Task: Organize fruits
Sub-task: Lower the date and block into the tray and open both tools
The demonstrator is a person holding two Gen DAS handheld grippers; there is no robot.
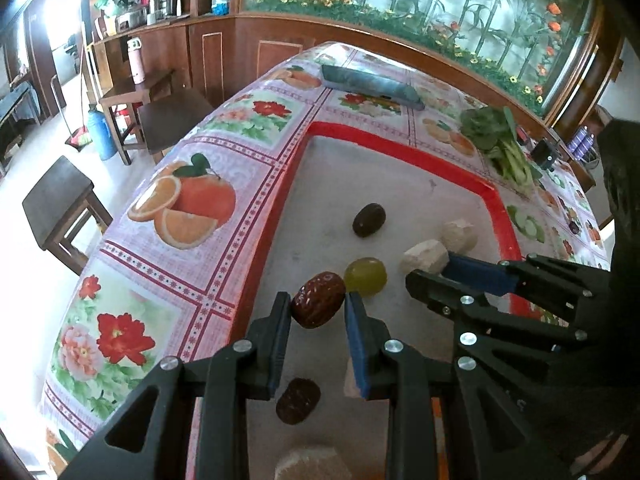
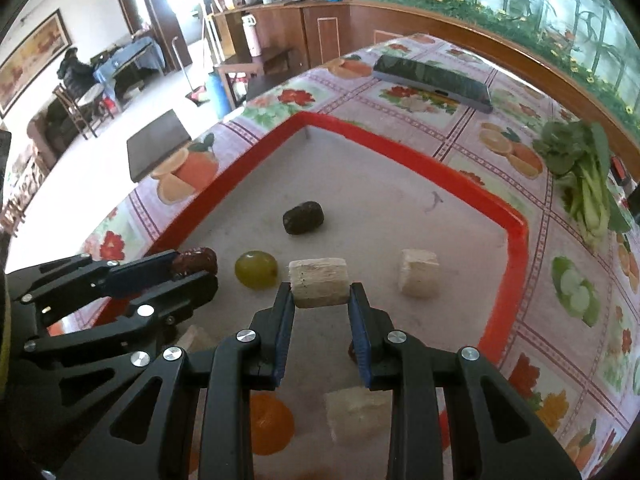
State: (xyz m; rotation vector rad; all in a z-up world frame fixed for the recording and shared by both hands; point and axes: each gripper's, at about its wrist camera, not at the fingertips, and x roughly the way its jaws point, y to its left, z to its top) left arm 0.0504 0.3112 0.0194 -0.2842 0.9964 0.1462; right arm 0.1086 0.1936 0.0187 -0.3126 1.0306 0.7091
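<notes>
Red date (image 1: 318,299) is clamped in the left gripper (image 1: 317,305), above the red-rimmed tray (image 1: 486,192). Pale fruit chunk (image 2: 320,282) is clamped in the right gripper (image 2: 321,298), also over the tray, just right of the green grape (image 2: 256,269). On the tray floor: grape, a dark date (image 2: 303,217), another pale chunk (image 2: 419,277), an orange (image 2: 270,424) near the bottom edge. Tray sits on a floral tablecloth (image 1: 160,240); leafy greens (image 2: 580,168) and a dark flat case (image 2: 434,76) lie beyond it.
</notes>
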